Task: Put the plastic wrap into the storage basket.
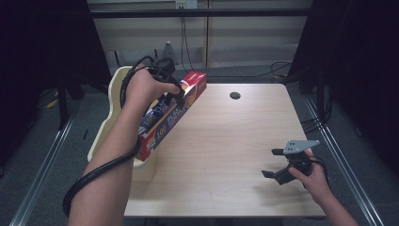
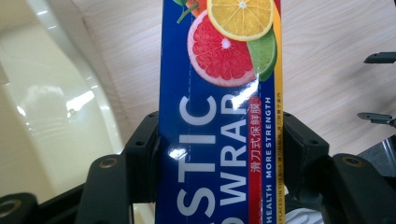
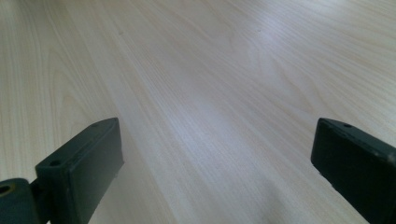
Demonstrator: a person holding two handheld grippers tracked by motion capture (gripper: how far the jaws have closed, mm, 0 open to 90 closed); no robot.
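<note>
A long blue, red and yellow plastic wrap box (image 1: 170,116) hangs tilted over the table's left edge, held in the air. My left gripper (image 1: 176,89) is shut on it near its upper end. In the left gripper view the box (image 2: 219,116) fills the gap between both black jaws, its citrus picture pointing away. My right gripper (image 1: 274,163) rests low over the front right of the wooden table (image 1: 226,141), jaws wide open and pointing left. In the right gripper view my right gripper (image 3: 217,158) has nothing but bare wood between its jaws.
A cream plastic tub (image 1: 110,113) stands against the table's left side, under the lower end of the box; its glossy inside (image 2: 51,107) shows in the left gripper view. A dark round hole (image 1: 235,95) sits at the table's far middle. Cables run along the floor behind.
</note>
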